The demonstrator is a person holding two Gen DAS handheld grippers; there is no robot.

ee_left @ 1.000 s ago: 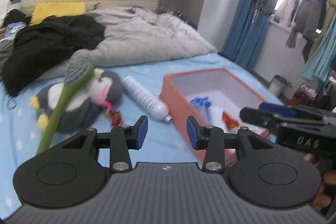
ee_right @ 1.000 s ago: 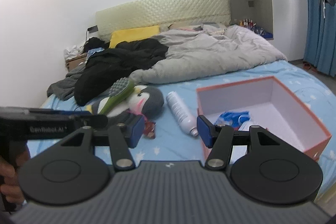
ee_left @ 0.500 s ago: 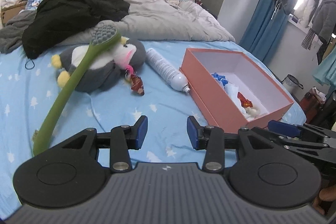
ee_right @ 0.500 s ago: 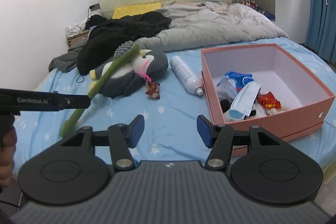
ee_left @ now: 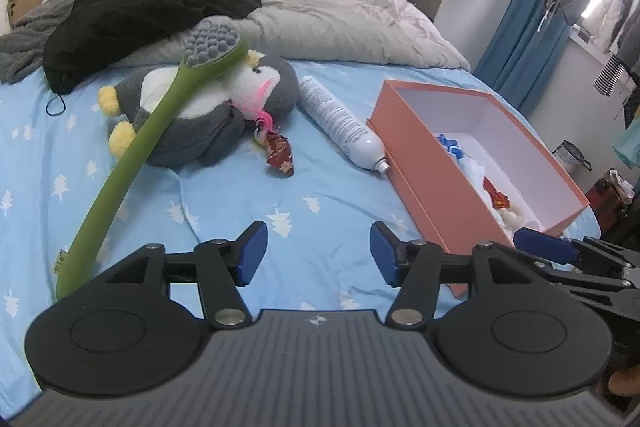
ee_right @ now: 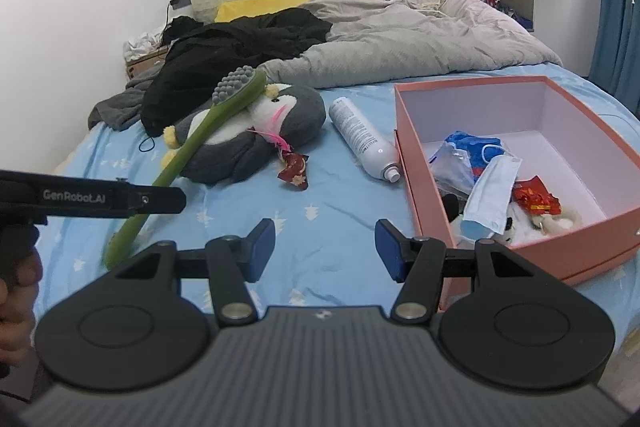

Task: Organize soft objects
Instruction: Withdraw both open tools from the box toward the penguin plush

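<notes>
Penguin plush toy is seen lying on the blue bed sheet, left of a white spray can. A long green brush with a grey head is laid across the toy, and a red snack wrapper is found just beside it.

To the right, a pink cardboard box stands open on the bed, with the nozzle of the can close to its left wall. In the box, a blue face mask, a clear bag with something blue, a red packet and a white fluffy toy are kept together at the near end; the far end shows only the white bottom.

These contents are shown clearly only in the right wrist view. In the left wrist view most of them are hidden by the near wall of the box.

The left hand-held gripper is held released above the sheet, with its blue pads wide apart and nothing between them. The right hand-held gripper is released in the same way, near the front corner of the box. A grey duvet and black clothes are piled behind.
</notes>
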